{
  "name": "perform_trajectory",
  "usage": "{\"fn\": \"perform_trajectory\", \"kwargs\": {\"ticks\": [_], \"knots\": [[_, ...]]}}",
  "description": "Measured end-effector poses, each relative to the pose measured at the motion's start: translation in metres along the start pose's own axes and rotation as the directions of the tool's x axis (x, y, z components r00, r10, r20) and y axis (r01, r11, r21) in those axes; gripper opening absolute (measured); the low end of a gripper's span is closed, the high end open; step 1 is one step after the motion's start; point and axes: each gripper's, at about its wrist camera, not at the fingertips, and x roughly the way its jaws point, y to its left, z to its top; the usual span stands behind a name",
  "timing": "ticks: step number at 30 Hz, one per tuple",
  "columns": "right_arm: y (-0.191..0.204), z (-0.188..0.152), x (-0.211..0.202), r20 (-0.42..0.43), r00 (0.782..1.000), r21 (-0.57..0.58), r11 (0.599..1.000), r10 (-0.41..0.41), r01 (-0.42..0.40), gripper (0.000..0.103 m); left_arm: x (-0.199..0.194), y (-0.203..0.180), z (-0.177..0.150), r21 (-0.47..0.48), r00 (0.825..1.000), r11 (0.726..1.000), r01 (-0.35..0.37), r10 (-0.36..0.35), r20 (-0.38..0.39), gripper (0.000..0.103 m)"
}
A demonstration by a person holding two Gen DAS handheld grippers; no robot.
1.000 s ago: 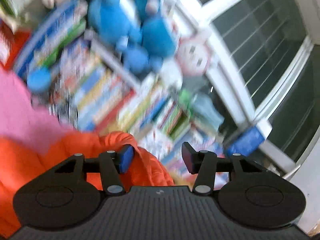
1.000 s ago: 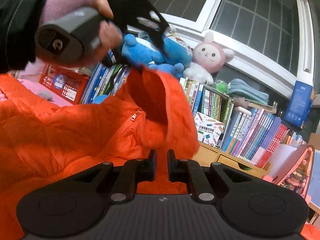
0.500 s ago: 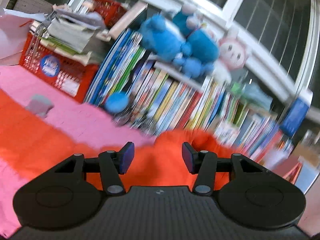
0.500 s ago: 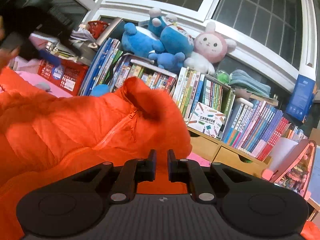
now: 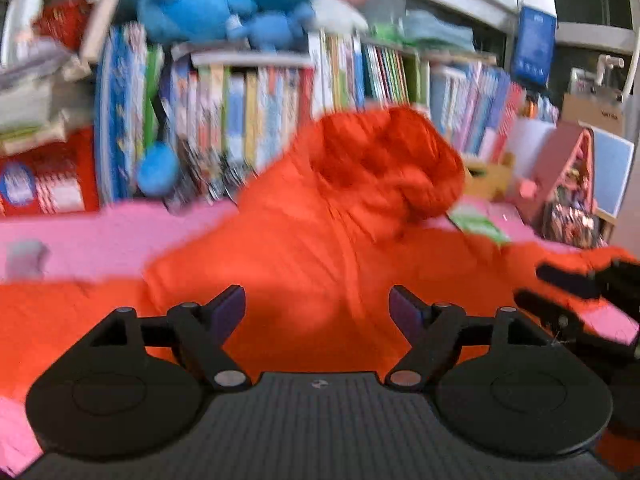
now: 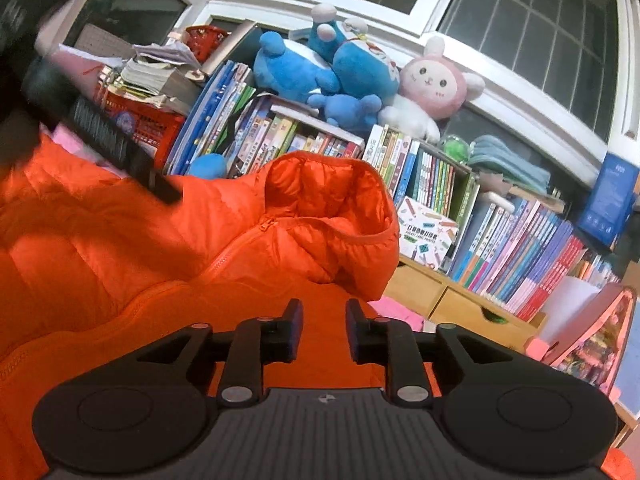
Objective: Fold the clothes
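Left claw [image 5: 316, 306]: fingers spread wide, empty, low over the orange hooded jacket [image 5: 320, 240]. Right claw [image 6: 322, 330]: fingers parted by a narrow gap, nothing between them, just above the jacket's front. Jacket: spread on pink bedding [image 5: 100, 236], hood [image 6: 332, 208] standing up. Red basket [image 6: 140, 120]: holds stacked papers. Left view blurred; the left claw's body crosses the right view's upper left, smeared.

The right gripper [image 6: 322, 320] hovers low over the orange puffer jacket [image 6: 132, 256], its fingers [image 6: 292, 332] slightly parted with nothing between them. Just beyond the fingertips the jacket's hood [image 6: 332, 216] stands open; up to the left, the other gripper [image 6: 104, 136] crosses blurred.
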Motion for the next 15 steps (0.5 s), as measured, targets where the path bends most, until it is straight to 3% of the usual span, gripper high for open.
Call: {"fn": "perform_trajectory", "kwargs": {"ticks": [3,5,9,11,15], "knots": [[-0.014,0.004,0.001,-0.007,0.998,0.047,0.997,0.062,-0.062,0.037,0.014,-0.003,-0.011,-0.002,0.998,1.0,0.012,-0.012,-0.056,0.079],[-0.024,0.011,0.003,-0.005,0.996,0.061,0.994,0.092,-0.092,0.049,0.023,-0.005,-0.019,-0.003,0.996,1.0,0.019,-0.02,-0.093,0.079],[-0.043,0.045,0.021,0.065,0.997,-0.03,0.999,0.044,-0.042,0.068,0.034,-0.003,-0.027,-0.029,0.99,0.999,0.043,-0.047,-0.133,0.082],[-0.049,0.065,0.038,0.12,0.991,-0.096,0.994,0.056,-0.044,0.086,0.034,0.001,-0.027,-0.057,0.989,0.997,0.061,-0.068,-0.129,0.084],[-0.043,0.099,0.081,0.15,0.986,-0.25,0.968,0.074,-0.034,0.088,0.034,0.01,-0.027,-0.115,0.987,0.989,0.098,-0.111,-0.117,0.086]]}}
